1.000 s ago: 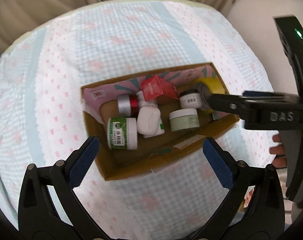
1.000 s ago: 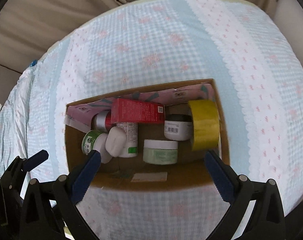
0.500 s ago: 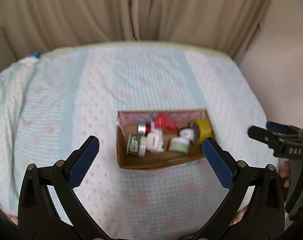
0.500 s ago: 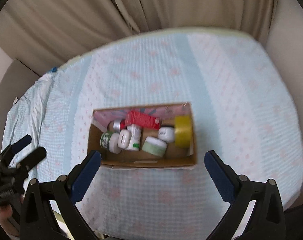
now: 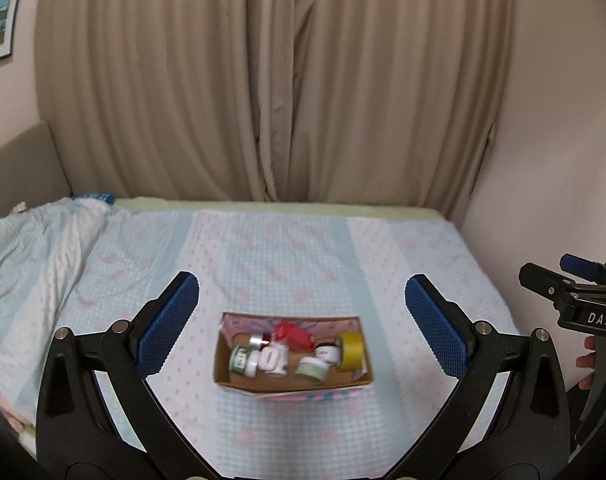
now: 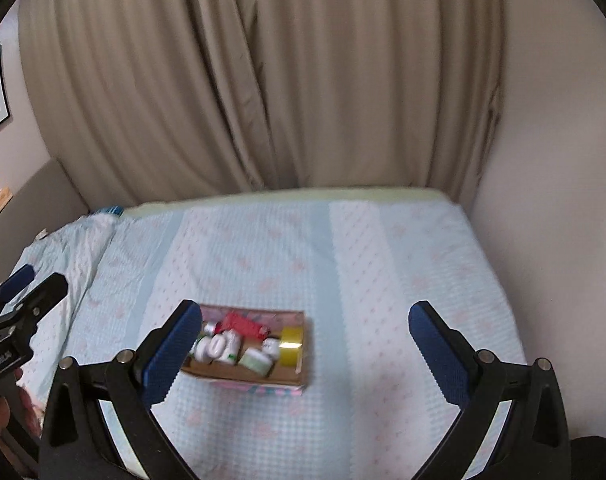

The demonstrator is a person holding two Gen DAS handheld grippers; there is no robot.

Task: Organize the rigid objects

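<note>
A cardboard box (image 5: 303,391) (image 6: 287,382) rests on the bed, holding several items: a yellow tape roll (image 5: 351,351) (image 6: 291,345), a red carton (image 5: 293,335) (image 6: 245,325), a pale green jar (image 5: 311,369) (image 6: 256,361), a green-labelled jar (image 5: 241,359) and white containers (image 5: 274,358) (image 6: 215,349). My left gripper (image 5: 302,312) is open, well back from the box, nothing between its fingers. My right gripper (image 6: 305,338) is open too, also held away and empty. Each gripper shows at the edge of the other's view.
The bed (image 5: 303,248) (image 6: 403,264) has a light blue and white checked cover with pink marks. Beige curtains (image 5: 271,80) hang behind it. A wall (image 5: 563,160) borders the right side. A rumpled blanket (image 5: 31,248) lies at the left, near a grey headboard (image 5: 19,168).
Both grippers pulled far back and tilted up from the box, which now looks small on the bed. Curtains and walls came into view. Both stay open.
</note>
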